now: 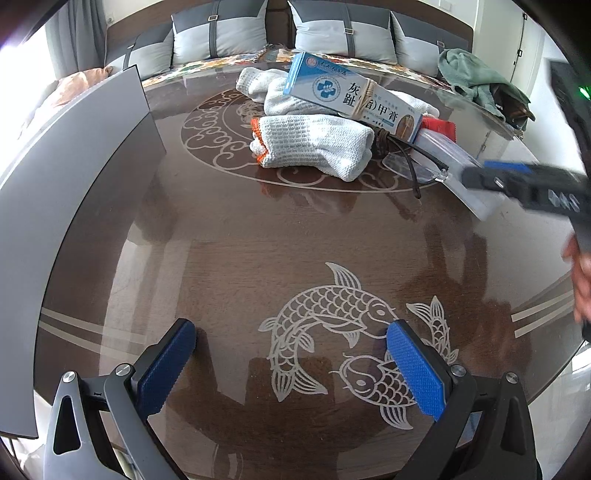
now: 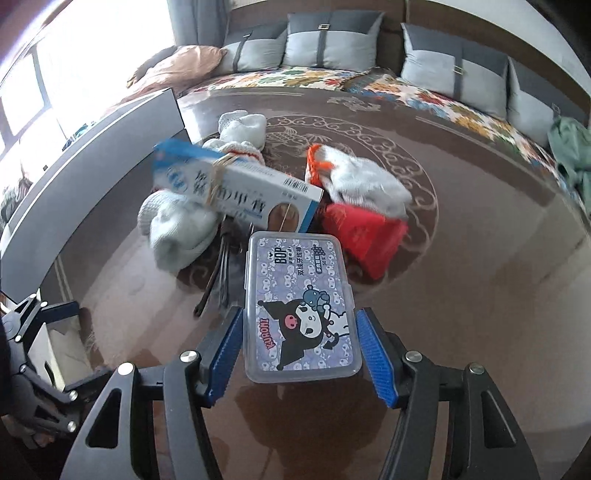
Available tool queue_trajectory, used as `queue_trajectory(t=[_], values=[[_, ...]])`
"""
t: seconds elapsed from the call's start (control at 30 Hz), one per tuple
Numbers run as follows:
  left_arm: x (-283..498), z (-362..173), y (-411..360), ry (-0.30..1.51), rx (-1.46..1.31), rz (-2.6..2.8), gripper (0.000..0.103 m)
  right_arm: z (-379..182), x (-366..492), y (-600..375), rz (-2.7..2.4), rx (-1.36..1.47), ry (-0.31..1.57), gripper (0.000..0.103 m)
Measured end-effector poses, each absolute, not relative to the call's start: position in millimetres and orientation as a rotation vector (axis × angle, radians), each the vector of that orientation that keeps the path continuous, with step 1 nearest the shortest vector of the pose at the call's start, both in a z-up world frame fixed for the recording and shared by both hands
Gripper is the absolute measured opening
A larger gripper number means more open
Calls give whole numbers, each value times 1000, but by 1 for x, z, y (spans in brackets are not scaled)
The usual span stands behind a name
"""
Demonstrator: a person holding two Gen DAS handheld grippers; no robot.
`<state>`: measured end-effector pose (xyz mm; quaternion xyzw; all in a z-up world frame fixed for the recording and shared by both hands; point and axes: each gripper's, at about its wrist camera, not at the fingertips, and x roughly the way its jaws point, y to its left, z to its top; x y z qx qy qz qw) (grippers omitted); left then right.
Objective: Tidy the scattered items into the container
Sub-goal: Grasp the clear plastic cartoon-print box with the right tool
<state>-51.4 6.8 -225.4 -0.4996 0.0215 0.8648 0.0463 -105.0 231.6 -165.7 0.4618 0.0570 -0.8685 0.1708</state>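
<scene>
A pile of items lies on the round brown table (image 1: 229,236): white knit gloves (image 1: 317,144) (image 2: 181,225), a blue-and-white medicine box (image 1: 351,94) (image 2: 240,188) bound with a rubber band, glasses (image 1: 413,162) (image 2: 218,273), a red pouch (image 2: 369,232), and a clear Kuromi floss-pick box (image 2: 301,306) (image 1: 458,166). My right gripper (image 2: 301,350) is open with its blue pads on either side of the floss-pick box, small gaps showing. It also shows in the left wrist view (image 1: 517,181). My left gripper (image 1: 291,365) is open and empty above the fish pattern. A grey container wall (image 1: 62,206) (image 2: 96,170) stands at the left.
A sofa with grey cushions (image 1: 221,33) and a floral cover (image 2: 406,88) runs behind the table. A green cloth (image 1: 476,77) lies at the table's far right edge. The left gripper shows at the lower left of the right wrist view (image 2: 33,332).
</scene>
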Motion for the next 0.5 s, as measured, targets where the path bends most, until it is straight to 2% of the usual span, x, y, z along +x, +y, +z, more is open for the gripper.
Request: queue_trajectory(t=[0.27,0.5], values=[[-51,-227,9,69,-1528,2639,103,-156,-21,232,-2695,1249,87,62],[-73,-214,4,200,-1490,2512,103,-148,8,224,-2858,1130,43,62]])
